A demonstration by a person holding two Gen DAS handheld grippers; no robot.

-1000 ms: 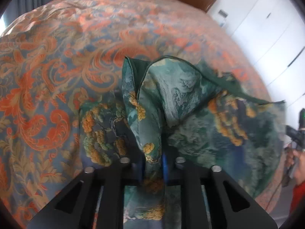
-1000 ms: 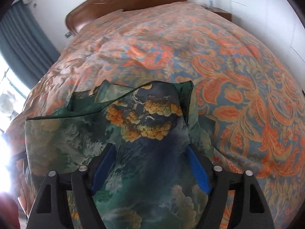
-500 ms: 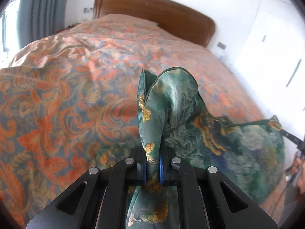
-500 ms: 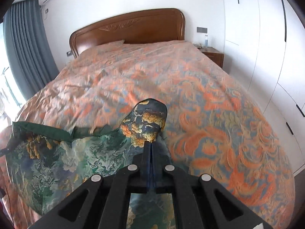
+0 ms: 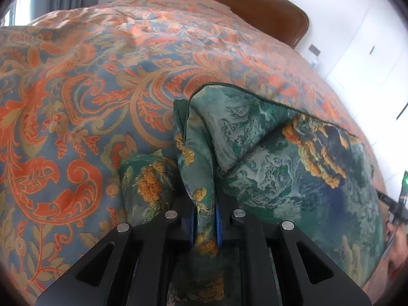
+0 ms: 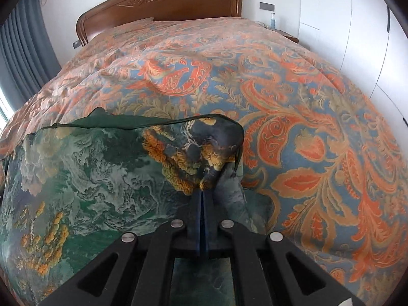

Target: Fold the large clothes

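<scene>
Both the left tongs (image 5: 205, 219) and right tongs (image 6: 202, 204) are pinching the green garment (image 6: 102, 178) over the bed (image 6: 306, 102), with folding apparently only beginning.

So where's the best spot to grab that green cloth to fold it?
By its top corners, one in each tongs, as now. The left tongs are shut on a bunched corner of the green cloth, the right tongs on the other. The dark-trimmed edge runs fairly straight between them, so the cloth hangs in a sheet above the bedspread. Come from the near side, tongs pointing toward the headboard.
</scene>
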